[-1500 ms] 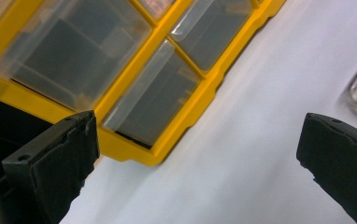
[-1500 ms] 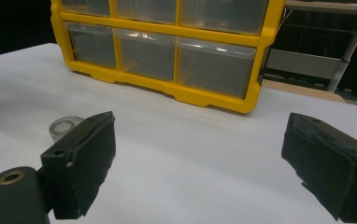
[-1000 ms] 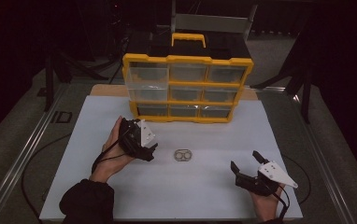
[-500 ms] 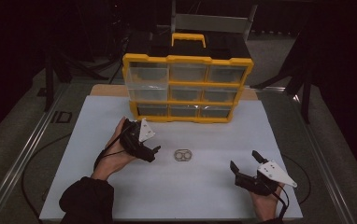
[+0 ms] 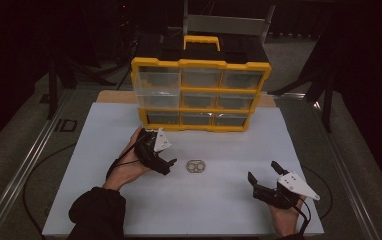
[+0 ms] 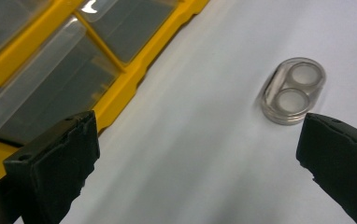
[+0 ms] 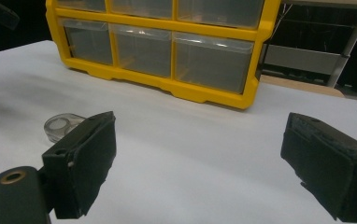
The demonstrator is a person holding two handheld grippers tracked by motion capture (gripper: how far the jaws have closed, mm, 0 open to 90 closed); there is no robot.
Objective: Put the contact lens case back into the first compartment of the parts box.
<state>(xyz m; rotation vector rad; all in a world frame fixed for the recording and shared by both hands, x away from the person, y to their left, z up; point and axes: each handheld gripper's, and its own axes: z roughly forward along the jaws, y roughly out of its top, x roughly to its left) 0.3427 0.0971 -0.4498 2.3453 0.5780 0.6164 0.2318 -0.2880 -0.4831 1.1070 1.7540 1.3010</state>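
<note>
Left tool (image 5: 168, 163) shifted slightly lower and rightward in the frame over the last second, closer to the clear two-ring piece (image 5: 196, 166) at frame centre, jaws spread wide, not touching it. Right tool (image 5: 263, 182) nudged barely, at lower right.

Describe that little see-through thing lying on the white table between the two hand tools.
The small clear piece looks like transparent plastic, an oval with two round rings side by side. It lies flat on the white table, in front of the yellow drawer cabinet. Nothing touches it; the left gripper is close beside it, jaws open.
</note>
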